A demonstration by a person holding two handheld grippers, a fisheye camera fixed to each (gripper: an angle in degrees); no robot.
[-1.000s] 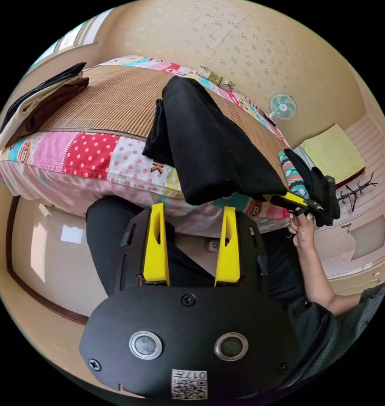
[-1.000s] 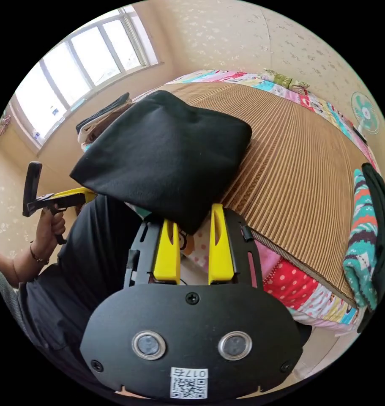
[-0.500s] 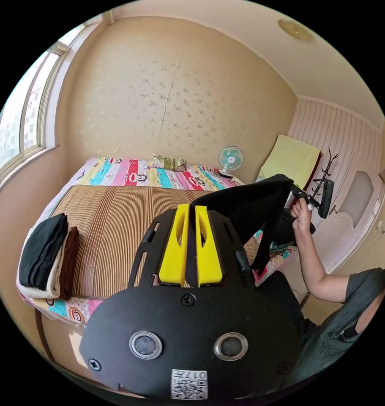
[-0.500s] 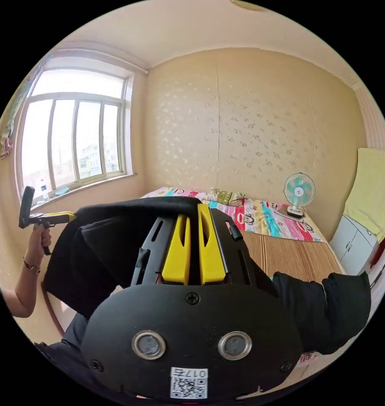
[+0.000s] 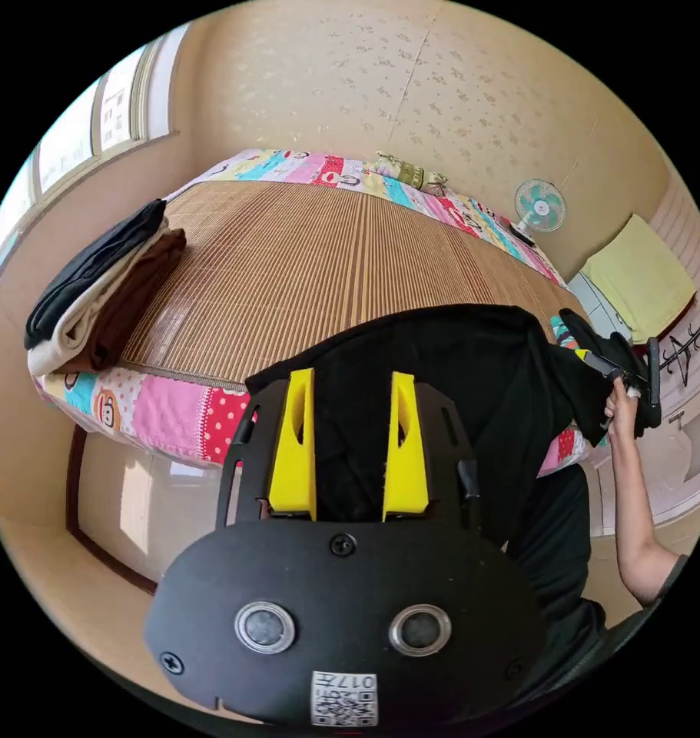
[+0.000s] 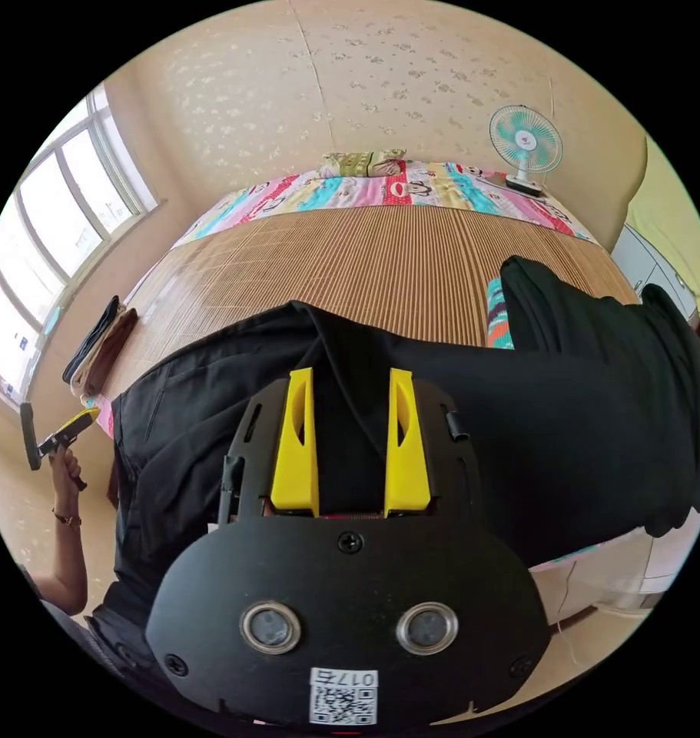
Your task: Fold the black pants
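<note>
In the left gripper view, the left tongs [image 5: 348, 446] stand with their two yellow jaws parted, and the black pants [image 5: 442, 369] lie beneath and between them; the jaws do not press on the cloth. The pants are spread across the near edge of the bed [image 5: 165, 400], partly on the woven mat [image 5: 319, 254] and partly hanging over the patchwork sheet toward the person's lap. At the far right a hand [image 5: 620, 400] holds the right tongs [image 5: 595, 360] close against the pants' end (whether they grip it cannot be told here). A stack of folded clothes [image 5: 96, 292] sits on the mat's left corner, and a small fan [image 5: 540, 206] stands at the bed's far end, near a pillow [image 5: 399, 169].

In the right gripper view, the right tongs [image 6: 351, 442] are likewise open, jaws well apart over a ridge of the black pants [image 6: 519, 430], holding nothing. The pants stretch along the bed's near edge from left to right, over the mat [image 6: 350, 261]. At the far left a hand [image 6: 64, 465] holds the left tongs [image 6: 84, 419], just beside the pants' end. Another dark garment [image 6: 580, 323] lies on the mat's right corner over a patterned cloth [image 6: 497, 319]. The fan [image 6: 525, 142] stands by the wall.
</note>
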